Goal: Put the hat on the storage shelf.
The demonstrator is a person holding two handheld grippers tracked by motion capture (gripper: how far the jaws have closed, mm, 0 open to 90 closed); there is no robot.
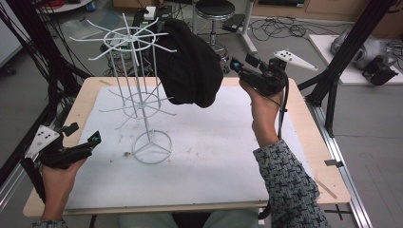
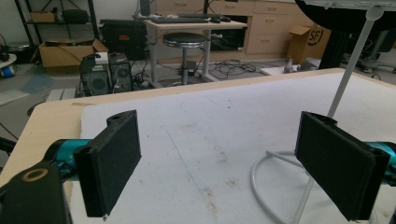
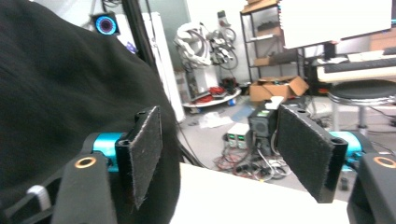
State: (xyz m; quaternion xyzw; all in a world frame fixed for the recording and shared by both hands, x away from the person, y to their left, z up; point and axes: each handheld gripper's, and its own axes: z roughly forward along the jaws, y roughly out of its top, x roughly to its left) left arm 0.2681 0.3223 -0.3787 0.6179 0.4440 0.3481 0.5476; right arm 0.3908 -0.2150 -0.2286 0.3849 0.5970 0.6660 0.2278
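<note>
A black knitted hat (image 1: 190,66) hangs on an upper arm of the white wire rack (image 1: 138,95), which stands on the white board (image 1: 214,156). My right gripper (image 1: 242,64) hovers just to the right of the hat, at the table's far edge. In the right gripper view the right gripper (image 3: 224,149) is open. The hat (image 3: 60,84) lies outside its left jaw, and nothing is between the pads. My left gripper (image 1: 84,133) rests low at the table's front left. It is open (image 2: 219,158) and empty, and it faces the rack's ring base (image 2: 261,186).
Black frame posts (image 1: 351,47) rise at the table's right and left sides. A stool (image 1: 215,9), boxes and loose cables sit on the floor behind the table. Bare board lies in front of and to the right of the rack's base (image 1: 152,147).
</note>
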